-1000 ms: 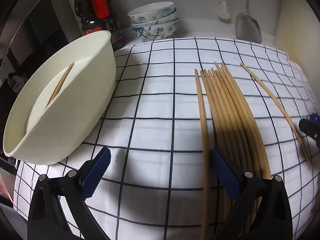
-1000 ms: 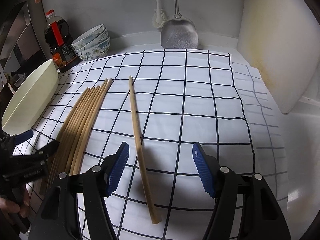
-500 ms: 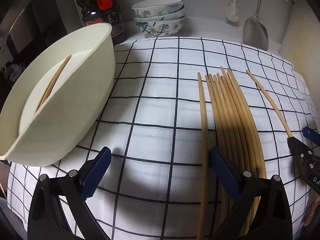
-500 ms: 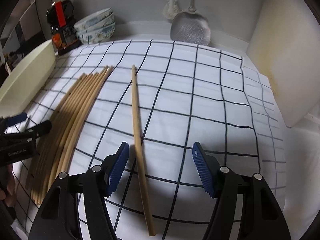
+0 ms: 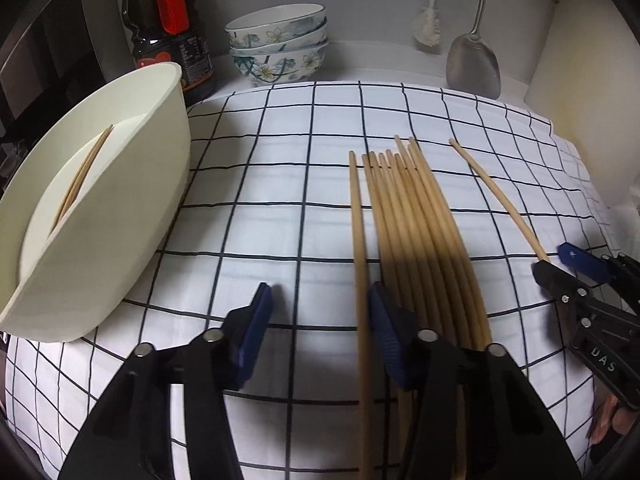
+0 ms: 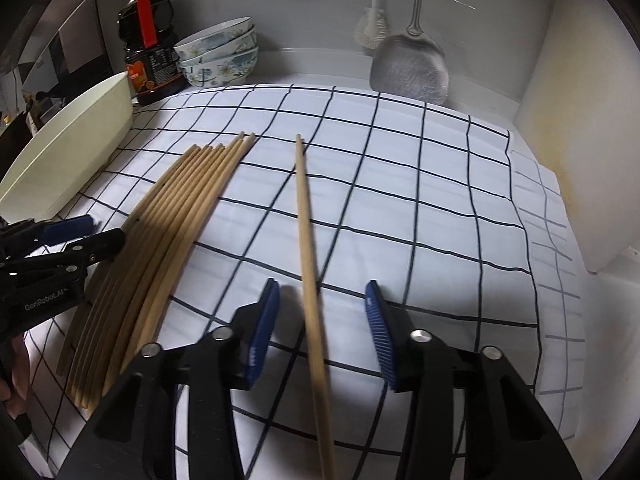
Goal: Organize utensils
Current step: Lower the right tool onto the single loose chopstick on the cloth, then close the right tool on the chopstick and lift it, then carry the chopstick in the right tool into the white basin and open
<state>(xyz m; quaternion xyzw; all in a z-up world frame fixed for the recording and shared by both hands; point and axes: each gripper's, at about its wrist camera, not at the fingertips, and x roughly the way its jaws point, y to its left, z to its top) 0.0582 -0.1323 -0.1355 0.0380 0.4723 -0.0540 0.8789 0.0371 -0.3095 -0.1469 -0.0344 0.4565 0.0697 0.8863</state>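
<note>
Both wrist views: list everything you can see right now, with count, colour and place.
Cloth: one, white with dark grid, covers counter.
Chopstick bundle: roughly eight, tan, left on cloth.
Single chopstick: one, tan, between right jaws.
White bowl: one, cream, far left, chopsticks inside.
Patterned bowls: three stacked, back.
Sauce bottle: one, dark, red cap.
Spatula: one, metal, back wall.
Brush: one, white, hanging.
Left gripper: closing.
Right gripper: closing.

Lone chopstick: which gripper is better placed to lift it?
Right. The lone chopstick lies between the closing jaws of the right gripper. The left gripper, also closing, straddles another chopstick beside the bundle.
</note>
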